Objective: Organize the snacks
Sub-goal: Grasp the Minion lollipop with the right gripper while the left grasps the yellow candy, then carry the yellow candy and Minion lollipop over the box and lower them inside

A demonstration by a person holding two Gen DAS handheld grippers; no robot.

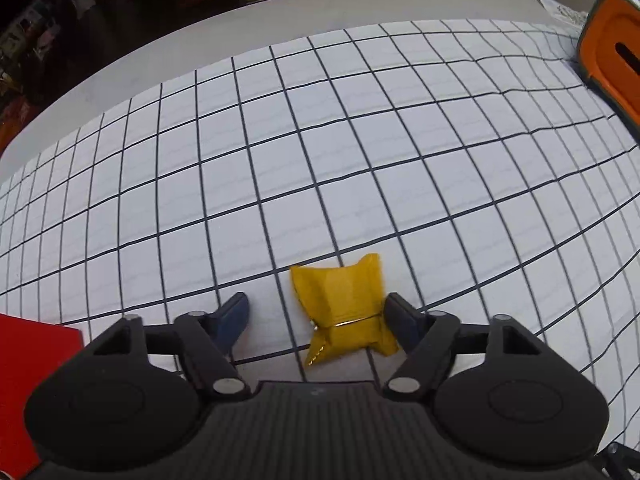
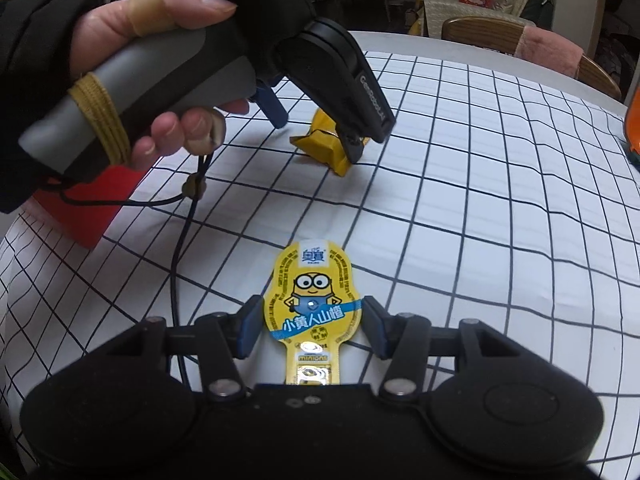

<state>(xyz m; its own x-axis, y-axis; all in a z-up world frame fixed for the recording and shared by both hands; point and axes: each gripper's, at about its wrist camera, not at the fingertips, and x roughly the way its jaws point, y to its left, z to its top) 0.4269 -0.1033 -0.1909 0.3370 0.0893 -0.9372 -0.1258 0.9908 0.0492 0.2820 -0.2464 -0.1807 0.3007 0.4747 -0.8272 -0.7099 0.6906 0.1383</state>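
Note:
A small yellow wrapped snack (image 1: 344, 304) lies on the checked tablecloth (image 1: 320, 140). My left gripper (image 1: 318, 314) is open and straddles it; the right finger (image 1: 404, 320) touches its side, the left finger (image 1: 234, 312) stands apart. The snack also shows in the right wrist view (image 2: 324, 146) under the left gripper (image 2: 316, 132). My right gripper (image 2: 312, 320) has its fingers (image 2: 250, 328) against both sides of a yellow Minions snack pack (image 2: 310, 296) lying flat on the cloth.
A red box (image 1: 28, 364) sits at the left; it also shows in the right wrist view (image 2: 92, 204). An orange and green container (image 1: 612, 60) stands at the far right. The table's far edge (image 1: 280, 12) curves across the back, with chairs (image 2: 520, 40) beyond. A cord (image 2: 180, 248) hangs from the left gripper's handle.

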